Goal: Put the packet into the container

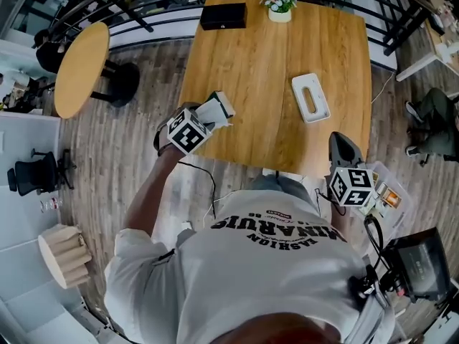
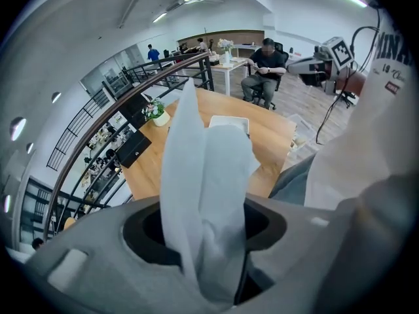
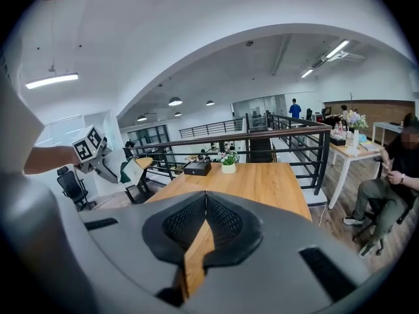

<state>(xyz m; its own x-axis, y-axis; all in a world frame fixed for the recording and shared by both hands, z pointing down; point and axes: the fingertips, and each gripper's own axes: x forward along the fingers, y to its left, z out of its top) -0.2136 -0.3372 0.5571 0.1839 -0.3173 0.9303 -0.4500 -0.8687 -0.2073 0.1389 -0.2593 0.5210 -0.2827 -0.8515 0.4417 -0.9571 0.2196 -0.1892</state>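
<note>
- The packet, white and soft, stands gripped between the jaws of the left gripper, above the near left corner of the table. In the left gripper view the packet rises out of the left gripper, whose jaws stand partly apart with both pressing on it.
- The container, a white oblong tray, lies flat on the right half of the table, well apart from the packet. In the left gripper view the container shows just behind the packet's top.
- The right gripper hangs at the near right corner of the table. In the right gripper view the right gripper has its jaw tips closed together with nothing between them.
- The table has a bare wooden top. A black box sits at its far left; a potted plant sits at its far edge, just right of the box.
- A black railing runs beyond the far edge of the table. A round table stands to the left of the table. The floor is grey wood-pattern plank.
- A seated person is to the right of the table, well apart.
- Counts: one packet, one container, two grippers, one black box, one potted plant, one round table, one seated person.
</note>
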